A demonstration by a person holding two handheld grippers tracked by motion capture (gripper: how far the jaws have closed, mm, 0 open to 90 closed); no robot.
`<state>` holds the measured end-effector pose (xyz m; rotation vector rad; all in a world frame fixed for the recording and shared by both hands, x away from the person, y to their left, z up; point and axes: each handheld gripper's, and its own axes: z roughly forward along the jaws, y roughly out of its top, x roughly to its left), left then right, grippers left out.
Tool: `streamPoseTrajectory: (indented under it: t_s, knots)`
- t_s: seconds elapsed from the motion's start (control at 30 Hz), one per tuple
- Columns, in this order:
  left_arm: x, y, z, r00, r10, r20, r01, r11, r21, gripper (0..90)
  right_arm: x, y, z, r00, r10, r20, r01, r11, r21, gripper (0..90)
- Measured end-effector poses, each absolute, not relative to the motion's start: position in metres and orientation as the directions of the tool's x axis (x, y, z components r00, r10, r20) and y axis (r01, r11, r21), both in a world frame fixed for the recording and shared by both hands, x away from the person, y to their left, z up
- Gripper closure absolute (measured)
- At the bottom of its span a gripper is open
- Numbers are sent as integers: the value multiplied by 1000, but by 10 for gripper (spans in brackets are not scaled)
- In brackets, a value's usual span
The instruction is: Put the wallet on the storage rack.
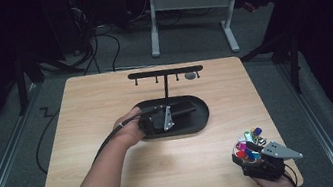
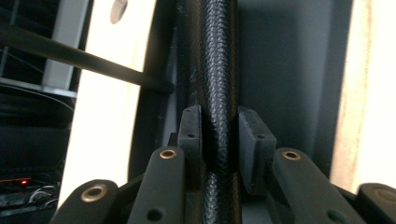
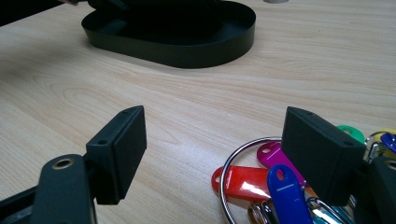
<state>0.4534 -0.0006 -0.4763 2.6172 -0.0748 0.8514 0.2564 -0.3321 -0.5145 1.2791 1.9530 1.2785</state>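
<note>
Left tongs [image 2: 219, 135] barely pinch the black braided strap [image 2: 219, 70] over the tray [image 1: 204, 118]; it may slip; right tongs [image 3: 215, 154] gape, empty, key ring [image 3: 247, 182] at five o'clock.

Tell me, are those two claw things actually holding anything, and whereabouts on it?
The left gripper clasps a black braided strap partway along its length, over the black tray. The right gripper holds nothing, jaws open by the key ring.

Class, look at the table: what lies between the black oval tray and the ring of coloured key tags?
Bare wooden tabletop alone lies between the black oval tray and the ring of coloured key tags, as the right gripper view shows.
</note>
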Motion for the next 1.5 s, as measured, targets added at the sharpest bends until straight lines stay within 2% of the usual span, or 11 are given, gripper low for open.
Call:
streamPoseTrajectory:
  t_s: [0.27,0.5,0.77,1.5]
  knots:
    - [454,-2,-484,829,65,556,-144,-935,324,679,256,-332,-515,-450,888,98,445,128,886,228]
    - [455,-3,-481,862,101,497,-100,-927,362,598,257,-333,-515,-447,889,99,448,127,885,229]
    - [449,2,-469,851,137,507,-98,-907,409,605,257,-331,-515,-450,888,96,448,131,884,229]
    - [400,66,-481,855,349,383,31,-773,634,599,262,-324,-518,-464,882,88,458,153,876,229]
